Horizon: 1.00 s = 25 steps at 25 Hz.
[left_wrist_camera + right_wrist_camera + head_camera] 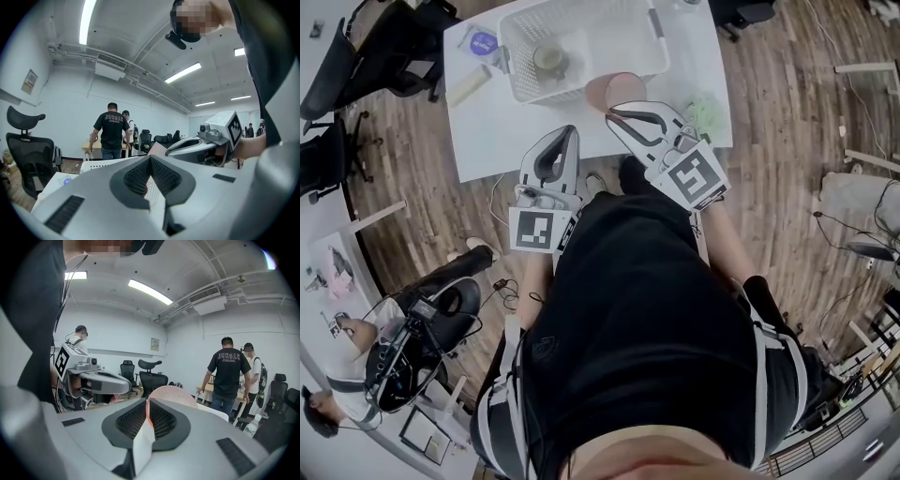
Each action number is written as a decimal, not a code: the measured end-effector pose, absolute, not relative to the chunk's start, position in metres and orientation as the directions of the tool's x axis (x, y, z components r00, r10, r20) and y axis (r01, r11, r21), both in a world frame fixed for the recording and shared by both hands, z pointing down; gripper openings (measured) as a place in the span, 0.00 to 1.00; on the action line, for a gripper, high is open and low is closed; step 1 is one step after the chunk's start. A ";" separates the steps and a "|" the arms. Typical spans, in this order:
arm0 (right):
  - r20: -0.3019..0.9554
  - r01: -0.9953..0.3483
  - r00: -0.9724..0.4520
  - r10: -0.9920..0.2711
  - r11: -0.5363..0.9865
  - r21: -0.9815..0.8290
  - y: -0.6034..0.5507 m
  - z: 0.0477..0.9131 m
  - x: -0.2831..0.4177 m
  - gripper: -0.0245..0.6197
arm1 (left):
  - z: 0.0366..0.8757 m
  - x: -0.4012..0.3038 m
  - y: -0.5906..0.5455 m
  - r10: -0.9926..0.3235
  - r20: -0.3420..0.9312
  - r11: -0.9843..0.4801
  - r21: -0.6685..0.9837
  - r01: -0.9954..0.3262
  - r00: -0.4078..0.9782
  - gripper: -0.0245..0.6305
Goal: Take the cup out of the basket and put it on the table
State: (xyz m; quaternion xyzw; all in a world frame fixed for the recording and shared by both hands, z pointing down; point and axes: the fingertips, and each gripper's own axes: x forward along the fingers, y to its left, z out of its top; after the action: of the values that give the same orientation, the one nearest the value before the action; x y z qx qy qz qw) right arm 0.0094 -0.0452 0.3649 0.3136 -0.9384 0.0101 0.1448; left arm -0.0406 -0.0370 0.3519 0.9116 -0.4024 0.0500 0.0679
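A pink mesh-patterned cup [615, 88] stands at the near side of the white basket [514, 66], over the white table [492, 141]. My right gripper [613, 112] is shut on its rim; in the right gripper view the cup [171, 393] bulges just past the closed jaws [147, 402]. A second, greenish cup [548, 61] lies inside the basket. My left gripper [567, 131] hovers by the table's near edge, jaws together and empty [150, 158]. From the left gripper view the pink cup [157, 149] shows beside the right gripper [169, 150].
A blue-lidded jar [483, 42] and a pale roll [469, 84] lie left of the basket, and a green clump [705, 111] sits at the table's right corner. Office chairs [337, 75] stand left. Two people [229, 373] stand at a far desk.
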 end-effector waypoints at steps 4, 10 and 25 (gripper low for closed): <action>0.289 -0.610 -0.741 -0.607 0.787 0.089 -0.028 0.362 -0.008 0.10 | 0.352 -0.060 -0.019 -0.712 0.136 -0.683 0.094 -0.725 0.689 0.07; 0.298 -0.631 -0.719 -0.628 0.769 0.097 0.003 0.366 -0.035 0.10 | 0.354 -0.084 0.007 -0.683 0.123 -0.714 0.095 -0.694 0.720 0.07; 0.335 -0.621 -0.720 -0.608 0.780 0.080 0.039 0.383 -0.058 0.10 | 0.358 -0.109 0.042 -0.686 0.148 -0.706 0.103 -0.701 0.712 0.07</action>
State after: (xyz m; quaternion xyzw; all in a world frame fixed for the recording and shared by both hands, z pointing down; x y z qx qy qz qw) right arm -0.0582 0.0386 0.3835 0.3313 -0.9271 0.0188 0.1741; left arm -0.1087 0.0420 0.3579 0.9222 -0.3760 0.0492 0.0760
